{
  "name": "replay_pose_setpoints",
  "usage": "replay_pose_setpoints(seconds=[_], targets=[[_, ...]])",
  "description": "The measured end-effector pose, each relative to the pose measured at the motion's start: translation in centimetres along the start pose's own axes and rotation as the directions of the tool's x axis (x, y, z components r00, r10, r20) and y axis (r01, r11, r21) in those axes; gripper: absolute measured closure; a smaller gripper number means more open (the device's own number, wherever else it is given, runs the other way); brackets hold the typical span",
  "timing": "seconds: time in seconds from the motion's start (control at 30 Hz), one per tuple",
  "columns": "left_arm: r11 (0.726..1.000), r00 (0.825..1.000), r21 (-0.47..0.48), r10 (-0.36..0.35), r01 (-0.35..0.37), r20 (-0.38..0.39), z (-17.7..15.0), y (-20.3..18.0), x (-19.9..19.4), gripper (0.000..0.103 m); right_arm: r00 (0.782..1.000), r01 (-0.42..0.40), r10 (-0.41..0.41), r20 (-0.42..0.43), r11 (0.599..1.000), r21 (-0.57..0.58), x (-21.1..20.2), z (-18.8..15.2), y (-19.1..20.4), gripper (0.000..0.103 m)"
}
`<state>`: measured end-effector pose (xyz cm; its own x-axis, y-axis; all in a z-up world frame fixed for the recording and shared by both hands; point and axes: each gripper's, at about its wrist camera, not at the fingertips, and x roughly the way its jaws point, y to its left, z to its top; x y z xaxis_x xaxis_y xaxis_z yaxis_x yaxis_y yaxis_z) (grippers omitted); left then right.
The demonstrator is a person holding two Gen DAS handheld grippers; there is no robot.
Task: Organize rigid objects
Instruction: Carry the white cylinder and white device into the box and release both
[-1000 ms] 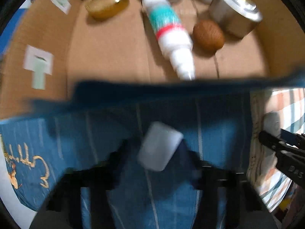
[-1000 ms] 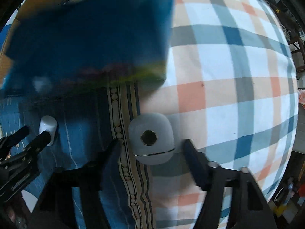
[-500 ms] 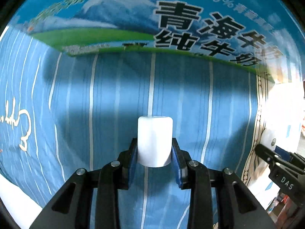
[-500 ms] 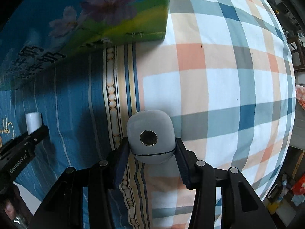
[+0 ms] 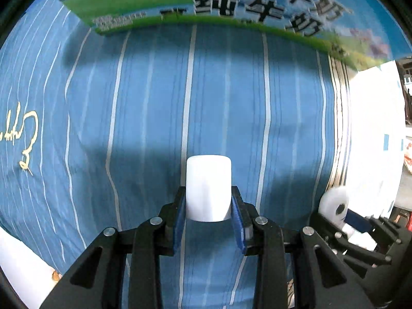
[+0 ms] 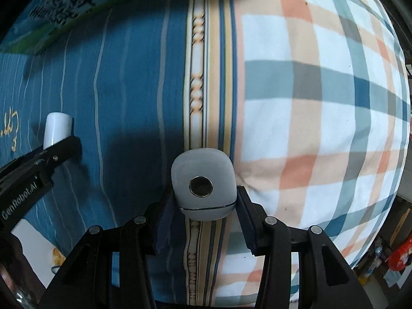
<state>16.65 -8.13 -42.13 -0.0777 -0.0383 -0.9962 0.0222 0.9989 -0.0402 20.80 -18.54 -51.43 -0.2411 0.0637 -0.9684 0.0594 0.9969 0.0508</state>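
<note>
My left gripper is shut on a small white cylinder, held above the blue striped cloth. It also shows in the right wrist view at the far left, with the left gripper's fingers around it. My right gripper is shut on a rounded grey case with a dark round button on its face. The grey case also shows in the left wrist view at the lower right. The printed carton stands at the top of the left wrist view; its inside is hidden.
The carton's blue and green printed wall also shows in the right wrist view at the top left. A plaid cloth covers the surface to the right of the blue striped cloth. Clutter lies beyond the bed edge.
One second ago both grippers were open around their objects and the carton's inside showed. Both grippers have since shut on their objects and pulled back from the carton.
</note>
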Motion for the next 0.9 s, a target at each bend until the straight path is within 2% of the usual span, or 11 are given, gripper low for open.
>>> replay_pose_setpoints(seconds=[0.23,0.47,0.63,0.8,0.9], targets=[[1.0,1.0,0.013,0.001,-0.001,0.007,-3.5,-0.9,-0.1,0.074,1.0,0.004,-0.004,0.019,1.0,-0.002,-0.8,-0.1,-0.2,0.054],[0.999,0.996,0.05,-0.018,0.014,0.082,-5.8,-1.6,-4.1,0.074,0.995,-0.041,0.044,0.092,0.999,-0.031,-5.5,-2.0,0.6,0.054],[0.998,0.986,0.055,-0.048,0.04,0.162,-8.2,-1.5,-9.0,0.074,0.982,-0.065,0.075,0.174,0.996,-0.062,-10.3,-3.6,1.0,0.054],[0.996,0.97,0.063,-0.073,0.06,0.234,-7.3,-0.5,-14.5,0.074,0.962,-0.077,0.096,0.257,0.994,-0.082,-15.0,-5.0,0.1,0.054],[0.996,0.96,0.067,-0.081,0.065,0.269,-5.6,0.5,-17.6,0.074,0.948,-0.082,0.104,0.302,0.993,-0.084,-17.6,-5.8,-0.2,0.054]])
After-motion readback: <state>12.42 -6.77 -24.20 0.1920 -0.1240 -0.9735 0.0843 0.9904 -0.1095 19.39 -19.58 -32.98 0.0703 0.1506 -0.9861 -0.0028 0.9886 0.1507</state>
